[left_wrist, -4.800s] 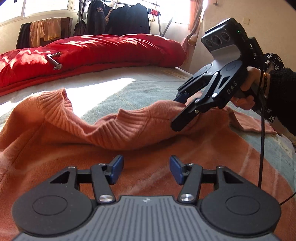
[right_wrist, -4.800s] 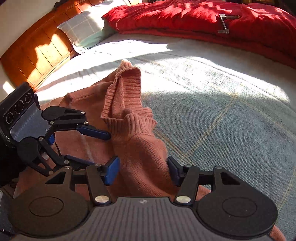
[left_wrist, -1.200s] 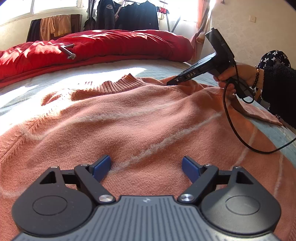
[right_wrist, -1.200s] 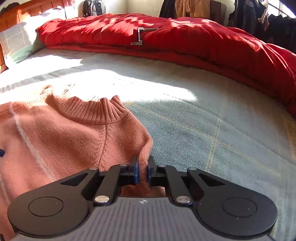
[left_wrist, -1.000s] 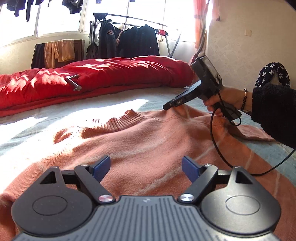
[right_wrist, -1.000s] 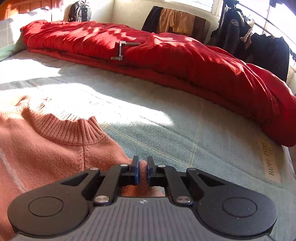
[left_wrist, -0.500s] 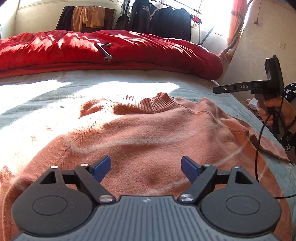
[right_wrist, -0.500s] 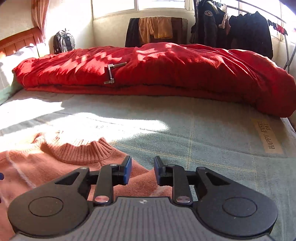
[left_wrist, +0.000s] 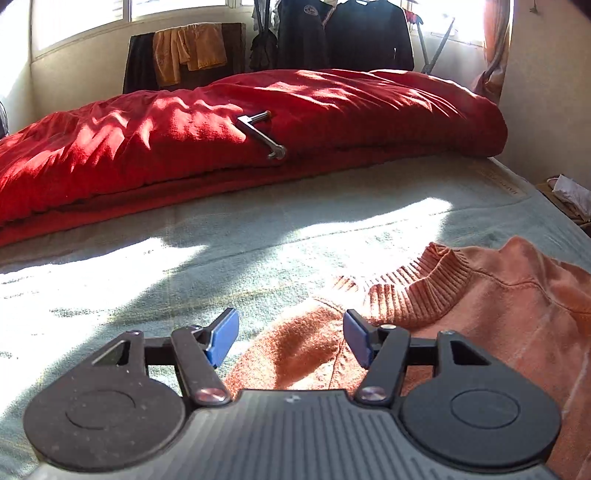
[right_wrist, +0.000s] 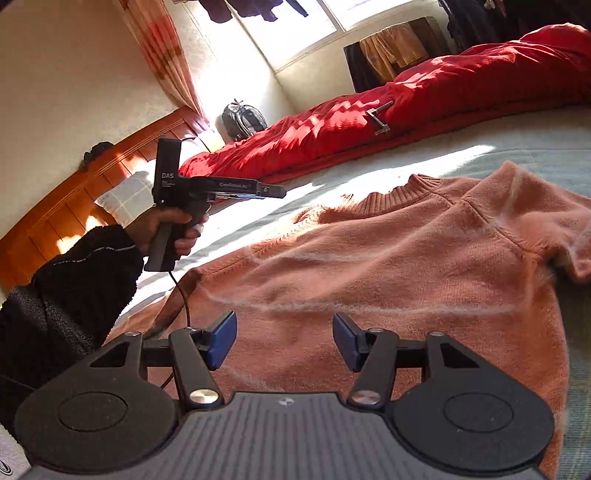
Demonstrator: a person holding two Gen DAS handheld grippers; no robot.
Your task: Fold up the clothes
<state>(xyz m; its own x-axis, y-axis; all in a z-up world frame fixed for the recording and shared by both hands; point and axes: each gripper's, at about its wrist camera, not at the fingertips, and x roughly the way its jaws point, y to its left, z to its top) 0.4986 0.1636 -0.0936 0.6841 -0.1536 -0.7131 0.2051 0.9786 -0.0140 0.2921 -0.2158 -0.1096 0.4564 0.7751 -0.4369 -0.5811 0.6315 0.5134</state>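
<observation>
A salmon-orange knit sweater (right_wrist: 388, 266) lies spread flat, front up, on a bed (left_wrist: 258, 236) covered in pale green — ribbed crew collar (left_wrist: 417, 291) toward the far side, pale fuzzy streaks across the chest, one short sleeve (right_wrist: 576, 251) folded out toward the bed's right edge. Sun falls across the collar and near shoulder.

The right hand-held gripper (right_wrist: 284, 338) hovers above the sweater's lower body, blue pads parted wide, holding nothing. The left hand-held gripper (left_wrist: 290, 338), also wide open and empty, sits over the sweater's shoulder; in the right wrist view it is seen side-on (right_wrist: 273, 192), raised clear of the cloth above the bed's left edge, gripped by a hand (right_wrist: 166, 229) in a dark fleece sleeve (right_wrist: 66, 295), its cable trailing down.

Along the bed's far edge lies a rolled red duvet (left_wrist: 221, 129) with a metal bracket (left_wrist: 262, 134) on it. A wooden headboard (right_wrist: 74, 192) and checked pillow (right_wrist: 129, 192) mark the bed's head; dark clothes (left_wrist: 343, 33) hang by the window.
</observation>
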